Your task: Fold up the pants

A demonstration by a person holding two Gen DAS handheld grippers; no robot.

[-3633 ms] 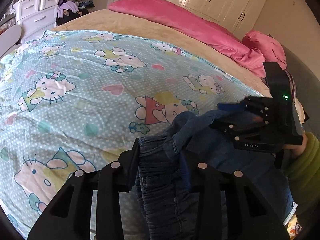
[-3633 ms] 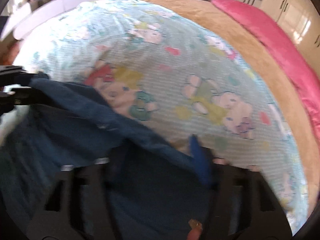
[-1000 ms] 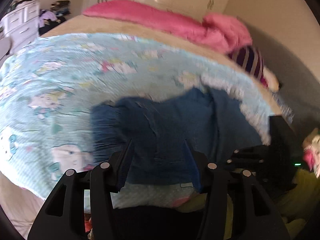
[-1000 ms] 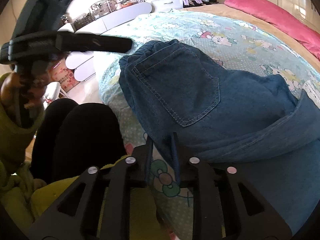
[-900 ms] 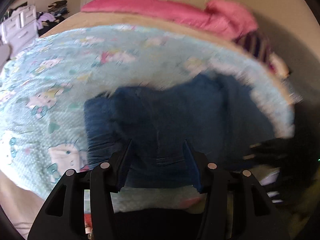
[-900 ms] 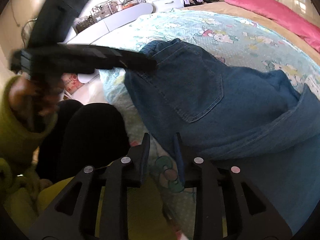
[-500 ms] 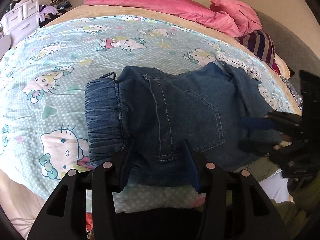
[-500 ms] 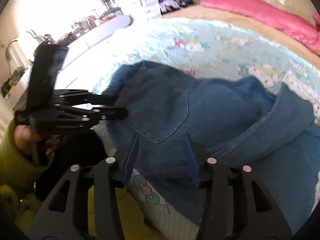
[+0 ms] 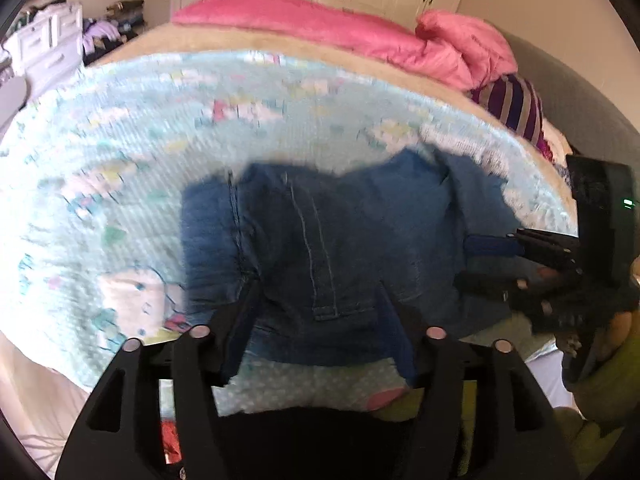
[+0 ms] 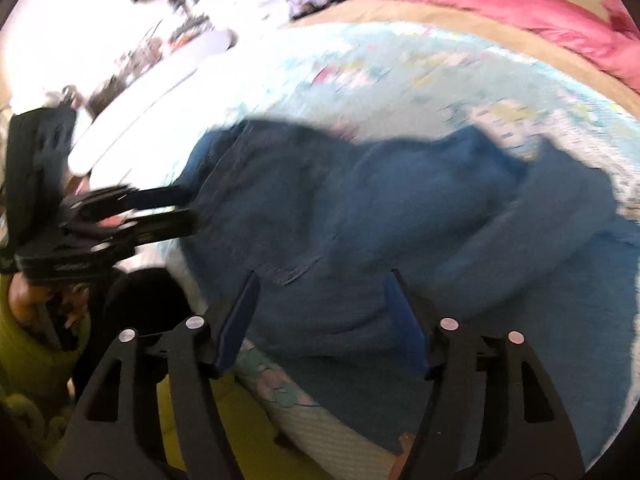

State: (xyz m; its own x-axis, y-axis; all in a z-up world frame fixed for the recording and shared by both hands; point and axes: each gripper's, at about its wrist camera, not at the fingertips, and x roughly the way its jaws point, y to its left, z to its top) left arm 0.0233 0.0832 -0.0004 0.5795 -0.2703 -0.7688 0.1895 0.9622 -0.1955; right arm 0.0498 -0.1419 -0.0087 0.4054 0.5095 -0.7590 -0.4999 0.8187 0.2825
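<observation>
Dark blue denim pants [image 9: 340, 240] lie on the pale blue cartoon-print bedspread [image 9: 120, 168], long axis crosswise, waistband left, just ahead of my left gripper [image 9: 320, 336]. Both sets of jaws just opened and hold nothing. My right gripper [image 10: 320, 312] hangs over the rumpled leg end.

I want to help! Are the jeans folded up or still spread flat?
Partly folded. The jeans lie bunched on the blanket, one leg doubled over the seat, not a neat stack yet.
</observation>
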